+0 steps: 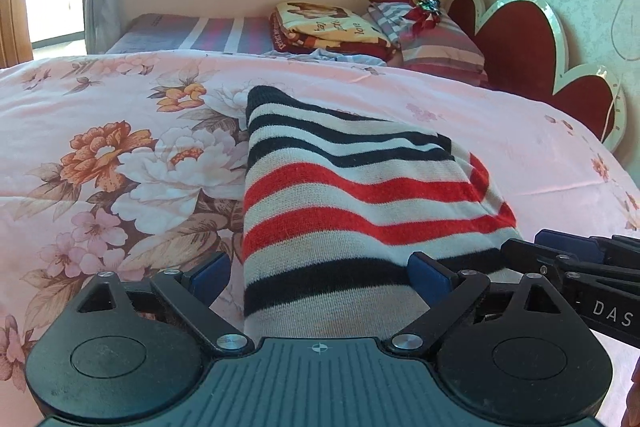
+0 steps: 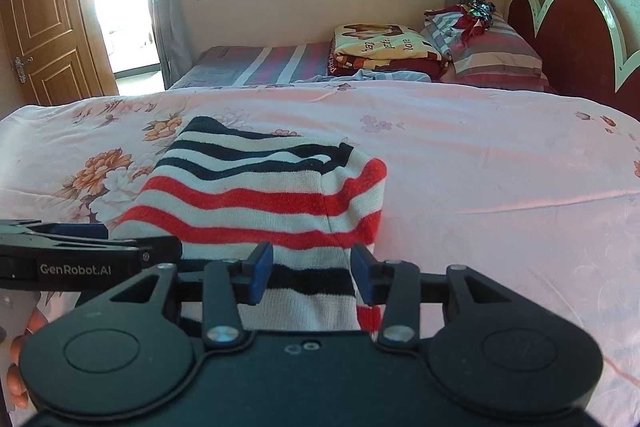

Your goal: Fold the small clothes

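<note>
The striped knit (image 1: pixel 352 195) lies on the pink quilt (image 1: pixel 100 99), already doubled into a narrow stack, so folding looks well along; perhaps one last fold remains. The left gripper (image 1: pixel 320 277) and right gripper (image 2: pixel 312 273) straddle its near end, fingers apart. Bare quilt to the right leaves room

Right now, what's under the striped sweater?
The striped sweater lies on the pink floral quilt; printed flowers show beside its left edge. Whatever sits directly beneath the knit is covered.
</note>
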The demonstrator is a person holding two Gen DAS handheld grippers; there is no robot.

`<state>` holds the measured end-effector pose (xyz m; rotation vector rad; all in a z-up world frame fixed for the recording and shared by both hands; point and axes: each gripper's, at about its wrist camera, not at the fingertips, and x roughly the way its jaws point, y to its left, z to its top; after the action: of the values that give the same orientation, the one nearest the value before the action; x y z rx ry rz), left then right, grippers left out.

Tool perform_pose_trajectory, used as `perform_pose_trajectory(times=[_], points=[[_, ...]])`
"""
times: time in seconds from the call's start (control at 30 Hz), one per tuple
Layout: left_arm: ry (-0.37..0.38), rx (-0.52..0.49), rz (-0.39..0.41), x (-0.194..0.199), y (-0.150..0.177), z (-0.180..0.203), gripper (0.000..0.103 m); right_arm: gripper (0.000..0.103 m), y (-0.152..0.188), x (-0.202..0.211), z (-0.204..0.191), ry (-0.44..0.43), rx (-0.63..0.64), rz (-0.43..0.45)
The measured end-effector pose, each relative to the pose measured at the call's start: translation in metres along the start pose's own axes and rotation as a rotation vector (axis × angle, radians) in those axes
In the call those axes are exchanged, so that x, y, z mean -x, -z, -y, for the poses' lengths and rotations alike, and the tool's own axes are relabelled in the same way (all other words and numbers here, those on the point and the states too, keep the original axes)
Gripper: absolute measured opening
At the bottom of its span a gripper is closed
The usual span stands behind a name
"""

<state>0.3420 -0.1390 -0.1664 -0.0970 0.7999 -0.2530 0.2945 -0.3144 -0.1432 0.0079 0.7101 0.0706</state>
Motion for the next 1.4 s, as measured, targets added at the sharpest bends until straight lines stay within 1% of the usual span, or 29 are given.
perform_pose_trajectory(times=[0.13, 0.23, 0.33, 0.43, 0.5, 0.57, 0.6, 0.63, 0.67, 0.7, 0.8, 0.87, 0.9, 0.93, 1.0, 1.13, 1.17, 1.2, 1.3, 1.4], points=[[0.023, -0.014, -0.029, 0.007, 0.018, -0.001, 0.095, 0.041, 0.016, 0.015, -0.001, 0.003, 0.018, -0.006], [0.039, 0.032, -0.043, 0.003, 0.029, -0.007, 0.095, 0.04, 0.032, 0.011, -0.001, 0.018, 0.046, -0.045], [0.039, 0.058, -0.058, 0.006, 0.028, -0.008, 0.095, 0.04, 0.036, 0.012, 0.002, 0.009, 0.005, -0.053], [0.057, 0.031, -0.061, 0.018, 0.032, -0.006, 0.095, 0.039, 0.034, 0.027, 0.0, 0.005, 0.002, -0.026], [0.063, 0.027, -0.076, 0.019, 0.039, -0.007, 0.095, 0.039, 0.039, 0.034, 0.0, 0.007, 0.014, -0.02], [0.058, 0.032, -0.095, 0.014, 0.048, -0.009, 0.095, 0.039, 0.048, 0.032, 0.001, 0.026, 0.039, -0.043], [0.055, 0.026, -0.089, 0.012, 0.052, -0.008, 0.095, 0.04, 0.054, 0.028, 0.002, 0.036, 0.045, -0.065], [0.048, 0.009, -0.077, 0.011, 0.053, -0.006, 0.095, 0.042, 0.06, 0.023, 0.007, 0.034, 0.032, -0.086], [0.041, -0.005, -0.074, 0.012, 0.053, -0.003, 0.095, 0.042, 0.062, 0.021, 0.01, 0.029, 0.009, -0.089], [0.04, -0.005, -0.079, 0.012, 0.052, -0.002, 0.095, 0.043, 0.062, 0.022, 0.011, 0.025, -0.011, -0.089], [0.052, 0.014, -0.101, 0.016, 0.047, -0.002, 0.095, 0.043, 0.059, 0.027, 0.01, 0.023, -0.011, -0.09], [0.053, 0.0, -0.096, 0.02, 0.046, -0.001, 0.095, 0.045, 0.057, 0.032, 0.014, 0.006, -0.04, -0.088], [0.049, -0.012, -0.092, 0.021, 0.045, 0.001, 0.095, 0.047, 0.056, 0.034, 0.016, 0.003, -0.055, -0.088], [0.047, -0.023, -0.091, 0.023, 0.044, 0.002, 0.095, 0.055, 0.055, 0.035, 0.018, 0.001, -0.068, -0.088], [0.044, -0.034, -0.088, 0.025, 0.04, 0.003, 0.095, 0.067, 0.053, 0.038, 0.022, -0.002, -0.09, -0.086], [0.043, -0.039, -0.06, 0.032, 0.028, 0.004, 0.095, 0.067, 0.044, 0.04, 0.027, -0.021, -0.12, -0.076], [0.04, -0.046, -0.054, 0.032, 0.025, 0.004, 0.095, 0.068, 0.041, 0.04, 0.027, -0.029, -0.127, -0.072], [0.035, -0.053, -0.052, 0.031, 0.022, 0.004, 0.095, 0.072, 0.038, 0.04, 0.027, -0.037, -0.131, -0.068], [0.027, -0.047, -0.062, 0.024, 0.013, 0.0, 0.095, 0.078, 0.028, 0.037, 0.025, -0.041, -0.122, -0.055], [0.025, -0.019, -0.084, 0.013, 0.006, -0.007, 0.095, 0.08, 0.019, 0.028, 0.023, -0.052, -0.113, -0.066]])
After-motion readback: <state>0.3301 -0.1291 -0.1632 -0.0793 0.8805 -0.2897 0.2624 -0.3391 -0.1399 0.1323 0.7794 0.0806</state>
